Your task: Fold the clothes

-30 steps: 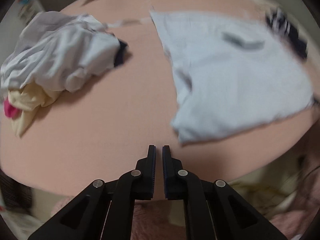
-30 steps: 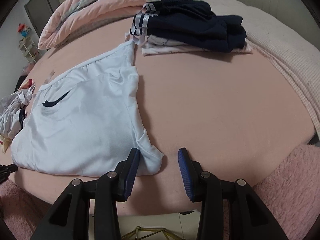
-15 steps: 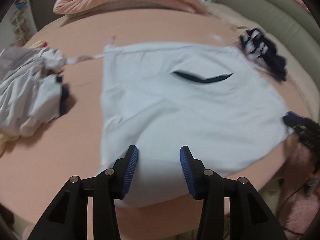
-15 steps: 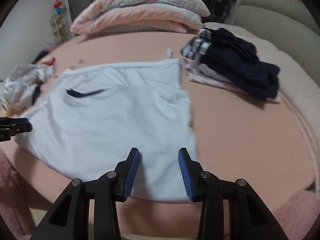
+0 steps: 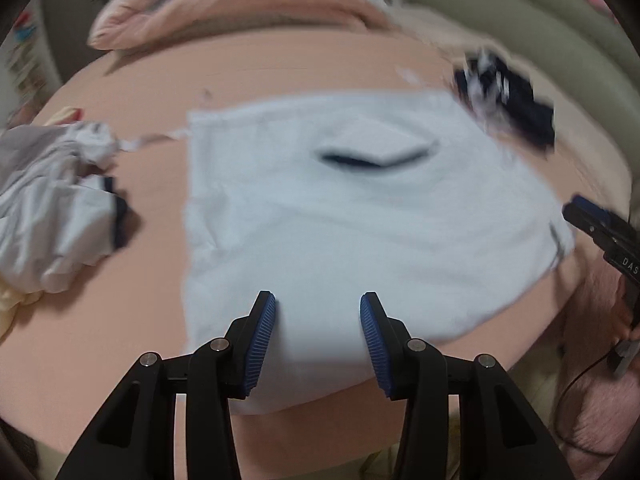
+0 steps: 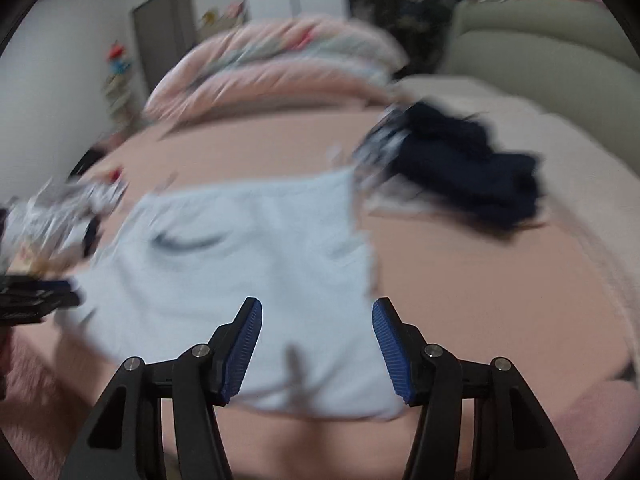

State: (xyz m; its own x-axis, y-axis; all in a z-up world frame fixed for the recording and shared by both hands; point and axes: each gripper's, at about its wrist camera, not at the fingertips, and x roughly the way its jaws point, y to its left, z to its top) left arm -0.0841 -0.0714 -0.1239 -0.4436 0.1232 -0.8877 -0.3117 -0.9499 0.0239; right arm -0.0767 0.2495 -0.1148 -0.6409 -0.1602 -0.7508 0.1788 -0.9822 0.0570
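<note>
Left wrist view: the left gripper hangs over the near edge of a pale blue garment spread flat on the pink bed, jaws released with nothing pinched. A crumpled white pile lies left, dark folded clothes far right.

Right wrist view, blurred: the right gripper has just been spreading its jaws, which stand apart above the garment's near right corner, gripping nothing. A dark folded stack sits just beyond.
</note>
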